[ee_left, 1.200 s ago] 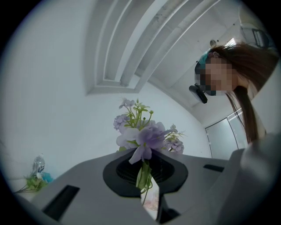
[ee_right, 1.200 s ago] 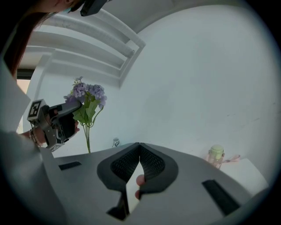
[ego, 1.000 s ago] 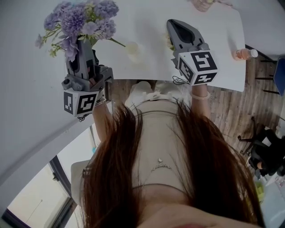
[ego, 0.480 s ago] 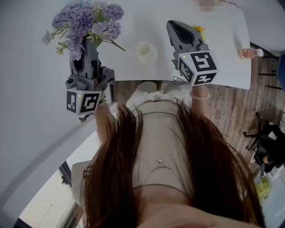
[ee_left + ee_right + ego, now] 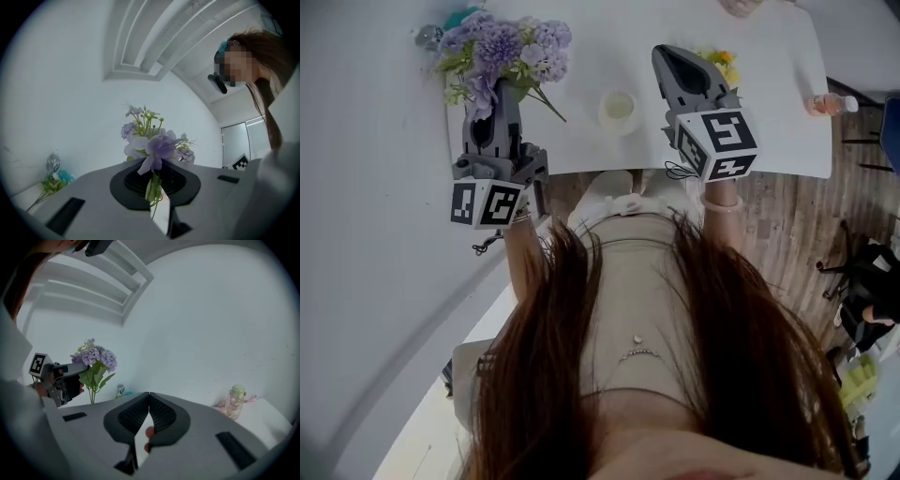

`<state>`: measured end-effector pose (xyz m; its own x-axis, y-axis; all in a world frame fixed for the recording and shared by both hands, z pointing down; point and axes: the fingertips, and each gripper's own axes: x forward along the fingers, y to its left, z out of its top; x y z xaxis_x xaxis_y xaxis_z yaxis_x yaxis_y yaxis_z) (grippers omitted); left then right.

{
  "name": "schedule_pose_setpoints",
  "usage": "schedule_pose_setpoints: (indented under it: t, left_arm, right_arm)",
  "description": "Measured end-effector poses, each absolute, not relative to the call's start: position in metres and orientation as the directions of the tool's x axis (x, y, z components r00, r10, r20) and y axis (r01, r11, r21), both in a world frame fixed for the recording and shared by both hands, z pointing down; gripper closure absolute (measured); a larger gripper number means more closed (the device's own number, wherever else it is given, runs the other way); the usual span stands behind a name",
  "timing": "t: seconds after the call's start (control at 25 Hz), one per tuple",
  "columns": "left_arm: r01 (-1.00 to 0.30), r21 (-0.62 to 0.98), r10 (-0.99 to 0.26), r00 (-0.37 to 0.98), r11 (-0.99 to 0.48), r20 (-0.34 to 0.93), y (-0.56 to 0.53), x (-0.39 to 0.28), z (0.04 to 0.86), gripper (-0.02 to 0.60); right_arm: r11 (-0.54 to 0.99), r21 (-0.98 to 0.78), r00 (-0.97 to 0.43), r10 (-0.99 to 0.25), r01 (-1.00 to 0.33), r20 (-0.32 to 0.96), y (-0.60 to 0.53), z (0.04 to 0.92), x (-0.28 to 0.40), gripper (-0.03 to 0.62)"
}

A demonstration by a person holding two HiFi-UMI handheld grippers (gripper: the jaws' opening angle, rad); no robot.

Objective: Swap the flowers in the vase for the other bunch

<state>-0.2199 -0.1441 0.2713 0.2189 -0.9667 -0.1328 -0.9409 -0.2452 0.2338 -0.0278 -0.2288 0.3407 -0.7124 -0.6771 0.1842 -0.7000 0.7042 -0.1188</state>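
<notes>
My left gripper [image 5: 503,96] is shut on the green stems of a purple flower bunch [image 5: 504,49], held up over the table's left end. In the left gripper view the stems [image 5: 153,186] pass between the closed jaws of the left gripper [image 5: 154,183], with the blooms [image 5: 154,143] above them. A small pale vase [image 5: 619,108] stands on the white table [image 5: 769,141] between the grippers. My right gripper [image 5: 667,53] is shut and holds nothing. In its own view the right gripper [image 5: 149,397] has its jaws together. A yellow bunch [image 5: 720,62] shows just behind it.
A pink bottle [image 5: 831,104] stands near the table's right edge, seen also as a green-capped bottle [image 5: 236,401] in the right gripper view. A small bottle [image 5: 52,164] and teal-and-green sprigs [image 5: 51,183] lie at the far left. Wooden floor lies beyond the table's near edge.
The left gripper with the purple bunch has shifted right and down toward the table. The vase and the yellow bunch have come fuller into view. The right gripper has hardly moved in the picture.
</notes>
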Motion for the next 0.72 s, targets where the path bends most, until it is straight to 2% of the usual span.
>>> schedule_pose_setpoints:
  t: [0.72]
  left_arm:
    - [-0.913, 0.336, -0.957, 0.275, -0.230, 0.092, -0.180, -0.242, 0.369, 0.548]
  right_arm:
    - [0.637, -0.100, -0.636, -0.719, -0.764, 0.280, -0.231, 0.362, -0.036, 0.566]
